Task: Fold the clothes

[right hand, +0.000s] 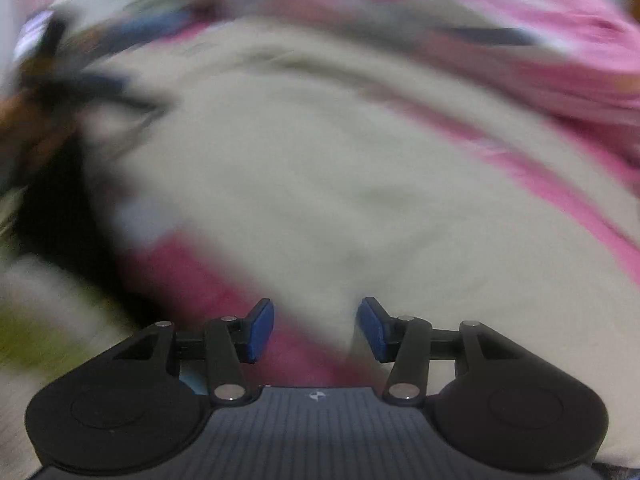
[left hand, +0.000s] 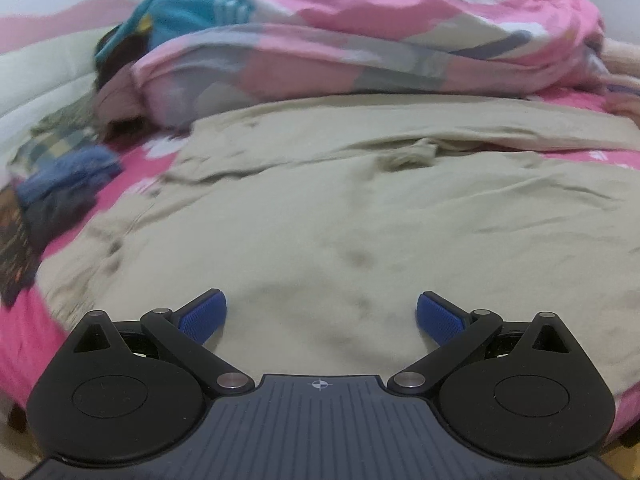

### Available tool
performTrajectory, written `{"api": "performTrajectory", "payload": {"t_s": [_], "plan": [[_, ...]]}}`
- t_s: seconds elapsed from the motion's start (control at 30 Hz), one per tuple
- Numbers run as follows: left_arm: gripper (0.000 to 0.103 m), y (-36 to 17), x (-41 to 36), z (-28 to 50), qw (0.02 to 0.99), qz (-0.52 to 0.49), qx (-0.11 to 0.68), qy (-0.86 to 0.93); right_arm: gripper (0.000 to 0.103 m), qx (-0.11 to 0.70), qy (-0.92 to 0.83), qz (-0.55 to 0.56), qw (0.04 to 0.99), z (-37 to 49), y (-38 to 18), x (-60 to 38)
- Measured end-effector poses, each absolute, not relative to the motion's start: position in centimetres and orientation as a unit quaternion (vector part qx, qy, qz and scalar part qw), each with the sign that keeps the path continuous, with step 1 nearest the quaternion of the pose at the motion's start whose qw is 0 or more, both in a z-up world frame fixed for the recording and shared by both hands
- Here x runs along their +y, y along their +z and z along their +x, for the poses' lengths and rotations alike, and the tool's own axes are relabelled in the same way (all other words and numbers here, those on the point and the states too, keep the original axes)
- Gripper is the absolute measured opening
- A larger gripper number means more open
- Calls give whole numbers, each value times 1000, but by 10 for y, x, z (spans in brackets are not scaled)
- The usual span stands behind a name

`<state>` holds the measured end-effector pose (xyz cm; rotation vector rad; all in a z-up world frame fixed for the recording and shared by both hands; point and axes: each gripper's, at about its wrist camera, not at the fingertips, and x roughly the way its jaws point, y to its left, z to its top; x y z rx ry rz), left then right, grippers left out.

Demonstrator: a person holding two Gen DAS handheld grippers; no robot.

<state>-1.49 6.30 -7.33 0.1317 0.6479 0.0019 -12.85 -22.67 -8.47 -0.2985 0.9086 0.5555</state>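
Both grippers empty: left gripper [left hand: 322,316] spread wide over the beige garment [left hand: 360,208], right gripper [right hand: 316,328] fingers apart at the garment's near edge where it meets the pink sheet [right hand: 192,276]. Garment lies mostly flat on the bed, one strip doubled over along the far side. Right view is blurred. Judged: to grip well, pinch the hem only, not the sheet, both corners level, lift evenly. Stacked clothes [left hand: 60,184] sit left.
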Motion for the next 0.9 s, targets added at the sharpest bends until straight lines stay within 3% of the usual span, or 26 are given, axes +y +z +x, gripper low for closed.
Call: {"api": "performTrajectory", "payload": {"t_s": [0.13, 0.23, 0.43, 0.63, 0.8, 0.9], "plan": [[103, -69, 66, -21, 949, 81, 304, 7, 51, 399, 304, -194, 843, -129, -67, -205], [103, -69, 62, -23, 949, 90, 301, 12, 52, 365, 251, -158, 882, -94, -55, -206], [103, -74, 72, -31, 949, 73, 305, 21, 54, 378, 201, -110, 897, -70, -82, -189], [103, -65, 89, -34, 957, 43, 283, 33, 51, 382, 332, -102, 856, -88, -70, -166], [103, -64, 97, -17, 964, 24, 260, 46, 52, 351, 255, -50, 900, -32, -58, -169], [103, -74, 109, -3, 964, 6, 260, 58, 52, 377, 256, -46, 889, -17, -77, -147]]}}
